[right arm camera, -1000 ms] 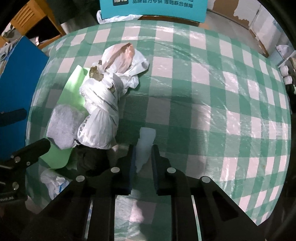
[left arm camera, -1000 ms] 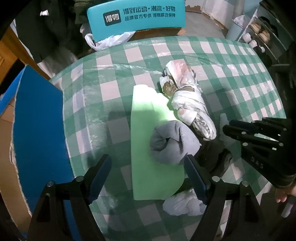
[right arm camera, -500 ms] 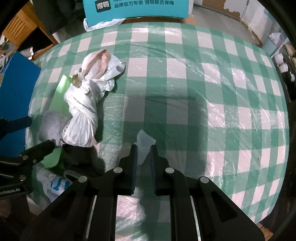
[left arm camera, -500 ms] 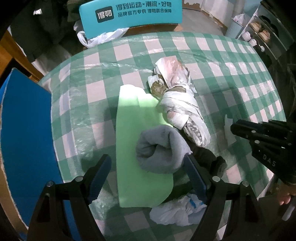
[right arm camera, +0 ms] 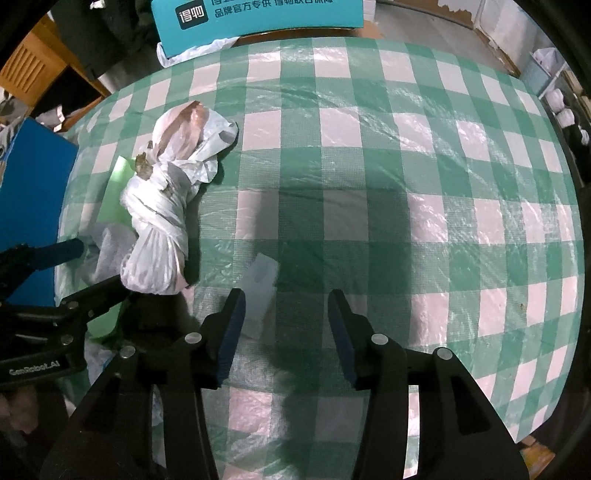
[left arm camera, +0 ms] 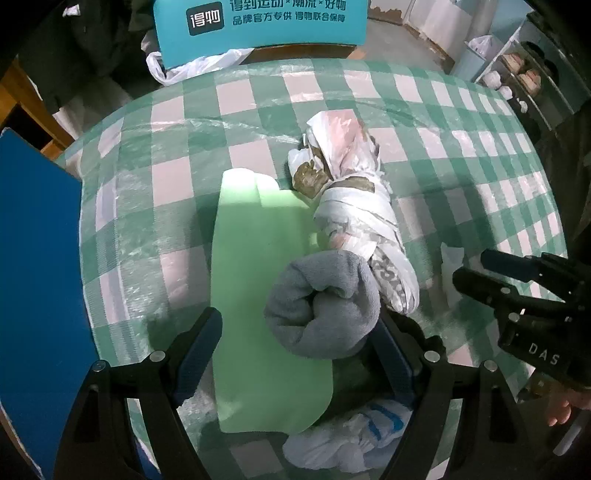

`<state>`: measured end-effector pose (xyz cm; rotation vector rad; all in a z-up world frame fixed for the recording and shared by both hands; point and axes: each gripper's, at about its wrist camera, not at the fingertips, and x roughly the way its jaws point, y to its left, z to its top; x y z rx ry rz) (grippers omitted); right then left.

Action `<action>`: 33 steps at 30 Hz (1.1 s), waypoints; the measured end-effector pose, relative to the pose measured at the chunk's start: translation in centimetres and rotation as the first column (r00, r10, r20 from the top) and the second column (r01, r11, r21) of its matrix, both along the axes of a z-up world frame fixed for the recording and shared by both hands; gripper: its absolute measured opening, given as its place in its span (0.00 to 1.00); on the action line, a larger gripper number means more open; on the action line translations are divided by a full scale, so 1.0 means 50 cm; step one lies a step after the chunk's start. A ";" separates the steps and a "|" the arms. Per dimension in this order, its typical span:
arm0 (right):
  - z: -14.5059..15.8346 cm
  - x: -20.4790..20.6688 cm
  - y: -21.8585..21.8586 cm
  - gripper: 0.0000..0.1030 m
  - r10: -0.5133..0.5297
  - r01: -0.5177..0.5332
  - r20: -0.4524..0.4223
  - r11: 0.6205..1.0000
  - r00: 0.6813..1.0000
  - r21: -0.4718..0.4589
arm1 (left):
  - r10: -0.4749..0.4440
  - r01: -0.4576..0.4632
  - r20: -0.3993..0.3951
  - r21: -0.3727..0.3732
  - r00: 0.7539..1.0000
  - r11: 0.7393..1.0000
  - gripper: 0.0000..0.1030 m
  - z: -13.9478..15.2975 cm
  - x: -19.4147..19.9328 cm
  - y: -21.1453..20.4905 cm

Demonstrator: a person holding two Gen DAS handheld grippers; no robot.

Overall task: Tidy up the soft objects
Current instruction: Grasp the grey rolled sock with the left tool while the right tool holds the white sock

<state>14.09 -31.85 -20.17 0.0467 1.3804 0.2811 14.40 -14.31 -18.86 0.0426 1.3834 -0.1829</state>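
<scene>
A rolled grey cloth [left arm camera: 321,306] lies on a pale green foam sheet [left arm camera: 258,288] on the checked table. My left gripper [left arm camera: 295,336] hangs open above them; the roll sits between its jaws, close to the right finger [left arm camera: 391,350] and far from the left one. A knotted white plastic bundle [left arm camera: 354,206] [right arm camera: 162,221] lies just behind the roll. My right gripper [right arm camera: 286,314] is opening, with nothing between its jaws. A small clear plastic scrap [right arm camera: 260,291] [left arm camera: 451,266] lies flat on the cloth beside its left finger [right arm camera: 232,321].
A crumpled white-and-blue bag [left arm camera: 347,439] and a dark item [left arm camera: 354,373] lie at the table's near edge. A blue board [left arm camera: 37,295] stands at the left. A teal box [left arm camera: 258,22] and a white bag [left arm camera: 192,66] sit behind the table, and shelves [left arm camera: 524,74] at the far right.
My right gripper's jaws have parted and let go of the clear plastic scrap, which now lies on the table. My left gripper has sunk a little towards the grey roll.
</scene>
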 end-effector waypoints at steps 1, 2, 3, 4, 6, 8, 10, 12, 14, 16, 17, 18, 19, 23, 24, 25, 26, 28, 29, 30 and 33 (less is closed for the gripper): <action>0.001 0.000 0.002 0.45 0.001 -0.001 0.000 1.000 1.000 0.003 | -0.001 0.001 0.001 -0.005 1.000 1.000 0.77 -0.001 0.002 0.000; 0.001 -0.001 0.002 0.45 0.002 -0.002 0.001 1.000 1.000 0.004 | -0.001 0.001 0.003 -0.013 1.000 1.000 0.71 -0.002 0.003 -0.001; 0.002 0.000 0.003 0.45 0.004 -0.004 0.002 1.000 1.000 0.006 | -0.002 0.003 0.001 -0.023 1.000 1.000 0.66 -0.003 0.005 0.000; 0.002 -0.001 0.004 0.45 0.006 -0.006 0.002 1.000 1.000 0.007 | -0.005 0.005 -0.004 -0.035 1.000 0.999 0.58 -0.005 0.006 -0.001; 0.002 -0.001 0.009 0.45 0.010 -0.010 0.001 1.000 1.000 0.007 | -0.008 0.007 -0.007 -0.051 1.000 0.999 0.45 -0.005 0.005 -0.003; 0.000 0.001 0.019 0.45 0.016 -0.016 0.001 1.000 1.000 0.005 | -0.013 0.013 0.006 -0.048 1.000 0.999 0.37 -0.002 0.003 -0.004; -0.003 0.005 0.027 0.45 0.021 -0.021 0.002 1.000 1.000 0.001 | -0.017 0.018 0.009 -0.053 1.000 0.998 0.31 0.001 0.001 -0.003; -0.008 0.006 0.033 0.45 0.028 -0.028 0.000 1.000 1.000 -0.007 | -0.021 0.022 0.017 -0.056 1.000 0.998 0.29 0.004 0.001 -0.001; -0.014 0.006 0.043 0.45 0.035 -0.035 0.000 0.999 0.999 -0.018 | -0.024 0.025 0.024 -0.055 0.999 0.998 0.27 0.009 -0.001 -0.001; -0.021 0.004 0.053 0.45 0.043 -0.043 0.000 0.999 0.999 -0.027 | -0.026 0.028 0.031 -0.052 0.999 0.998 0.27 0.015 -0.004 0.003; -0.024 0.003 0.055 0.45 0.048 -0.048 0.000 0.998 0.999 -0.034 | -0.026 0.028 0.037 -0.048 0.999 0.998 0.26 0.018 -0.004 0.004; -0.025 0.002 0.056 0.45 0.052 -0.051 0.001 0.998 0.999 -0.042 | -0.026 0.028 0.041 -0.046 0.999 0.999 0.26 0.021 -0.004 0.004; -0.025 0.002 0.058 0.45 0.055 -0.055 0.009 0.997 0.998 -0.052 | -0.027 0.029 0.045 -0.043 0.999 0.999 0.26 0.024 -0.004 0.004; -0.024 -0.001 0.067 0.26 0.074 -0.072 0.021 0.993 0.997 -0.092 | -0.035 0.037 0.066 -0.032 0.997 0.999 0.26 0.037 -0.008 0.009; -0.024 -0.003 0.075 0.20 0.079 -0.077 0.020 0.993 0.997 -0.088 | -0.036 0.038 0.071 -0.030 0.997 0.999 0.26 0.041 -0.009 0.010; -0.026 -0.005 0.075 0.19 0.082 -0.080 0.018 0.993 0.996 -0.083 | -0.036 0.038 0.075 -0.029 0.997 0.999 0.26 0.044 -0.011 0.012; -0.024 -0.008 0.078 0.17 0.089 -0.087 0.023 0.992 0.996 -0.095 | -0.035 0.037 0.078 -0.029 0.996 0.999 0.26 0.047 -0.012 0.014; -0.020 -0.010 0.084 0.15 0.102 -0.098 0.027 0.990 0.994 -0.104 | -0.028 0.031 0.086 -0.029 0.996 0.999 0.26 0.055 -0.014 0.020; -0.017 -0.012 0.085 0.15 0.102 -0.099 0.027 0.990 0.994 -0.097 | -0.026 0.028 0.090 -0.030 0.996 0.999 0.26 0.058 -0.014 0.022; -0.014 -0.012 0.093 0.15 0.102 -0.098 0.029 0.990 0.994 -0.097 | -0.023 0.026 0.095 -0.031 0.995 0.999 0.26 0.064 -0.015 0.023; 0.008 -0.013 0.100 0.14 0.099 -0.094 0.047 0.991 0.994 -0.092 | -0.020 0.023 0.111 -0.024 0.994 0.999 0.26 0.078 -0.021 0.028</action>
